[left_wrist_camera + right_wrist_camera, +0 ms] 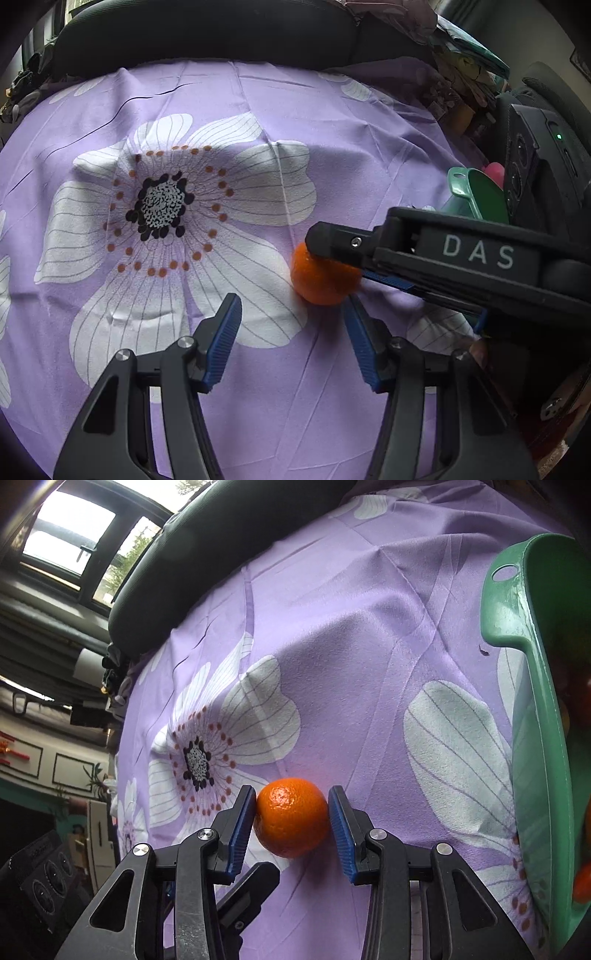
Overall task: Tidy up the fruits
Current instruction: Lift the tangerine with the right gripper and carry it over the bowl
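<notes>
An orange (291, 818) is seen between the blue pads of the right gripper (291, 829), resting on the purple flowered cloth (351, 664). The left pad is pressed against the fruit's side, and the right pad stands at its other side, touching or all but touching; a firm clamp cannot be confirmed. In the left wrist view the same orange (323, 282) is partly covered by a black finger of the right gripper (332, 258), which is reached in from the right.

The left gripper (293, 332) is held with its jaws apart and nothing between them; the orange lies just ahead of its right pad, outside the gap.

To the right of the right gripper's jaws a green tub (535, 738) is set on the cloth; orange-coloured fruit (583, 882) is glimpsed inside at the frame's edge, too cropped to count. In the left wrist view the tub (480, 192) is seen behind the right gripper, a pink object (493, 171) showing at its rim.
</notes>
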{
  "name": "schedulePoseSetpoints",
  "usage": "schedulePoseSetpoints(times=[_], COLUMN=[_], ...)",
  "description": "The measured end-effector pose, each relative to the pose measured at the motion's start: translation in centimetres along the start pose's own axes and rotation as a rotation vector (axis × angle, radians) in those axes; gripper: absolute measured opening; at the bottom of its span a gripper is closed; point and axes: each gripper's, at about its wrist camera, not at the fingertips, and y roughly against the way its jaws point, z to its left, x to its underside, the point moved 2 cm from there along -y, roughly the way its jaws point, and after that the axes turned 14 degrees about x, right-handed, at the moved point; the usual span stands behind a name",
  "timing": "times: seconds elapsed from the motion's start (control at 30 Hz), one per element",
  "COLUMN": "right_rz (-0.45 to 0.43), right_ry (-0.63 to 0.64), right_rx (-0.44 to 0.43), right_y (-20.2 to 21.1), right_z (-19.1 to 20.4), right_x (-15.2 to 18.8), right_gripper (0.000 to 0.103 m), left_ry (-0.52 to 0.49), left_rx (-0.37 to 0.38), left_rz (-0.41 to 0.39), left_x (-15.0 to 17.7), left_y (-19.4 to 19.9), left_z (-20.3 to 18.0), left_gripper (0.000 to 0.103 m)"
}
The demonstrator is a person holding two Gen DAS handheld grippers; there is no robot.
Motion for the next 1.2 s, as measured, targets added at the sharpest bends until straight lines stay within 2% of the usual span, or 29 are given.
schedulePoseSetpoints(times=[0.2, 0.27, 0.43, 0.57, 0.7, 0.83, 1.0, 1.2], right_rz=[-0.004, -0.012, -0.033, -0.148, -0.283, -0.398, -0.499, -0.533], right_ry=[0.007, 0.009, -0.001, 0.03, 0.035, 0.0, -0.073, -0.195], right_rx=[-0.02, -0.027, -0.036, -0.037, -0.053, -0.062, -0.012, 0.06], right_y=[0.0, 0.1, 1.0, 4.6, 9.2, 13.2, 16.7, 18.1], right_z=[-0.1, -0.2, -0.3, 0.1, -0.4, -2.5, -6.2, -10.8], right_x=[0.1, 0.2, 0.4, 1.0, 1.2, 1.3, 1.4, 1.2], right_gripper=[0.041, 0.041, 0.041, 0.041, 0.041, 0.041, 0.041, 0.041], left_ry=[-0.022, -0.032, -0.031, -0.105, -0.183, -0.276, -0.381, -0.479], left_rx=[0.032, 0.017, 0.039, 0.053, 0.111, 0.191, 0.264, 0.309], left_rz=[0.011, 0.001, -0.032, -0.124, -0.216, -0.259, -0.227, -0.151], left_x=[-0.2, -0.3, -0.5, -0.6, -0.9, -1.3, -1.8, -1.9], left_y=[-1.6, -1.8, -1.0, 1.4, 3.6, 4.3, 2.6, -0.8], left_z=[-1.0, -1.2, -1.8, -4.4, -7.5, -11.2, -16.2, -20.6], left_gripper=[0.04, 0.041, 0.041, 0.041, 0.041, 0.041, 0.041, 0.041])
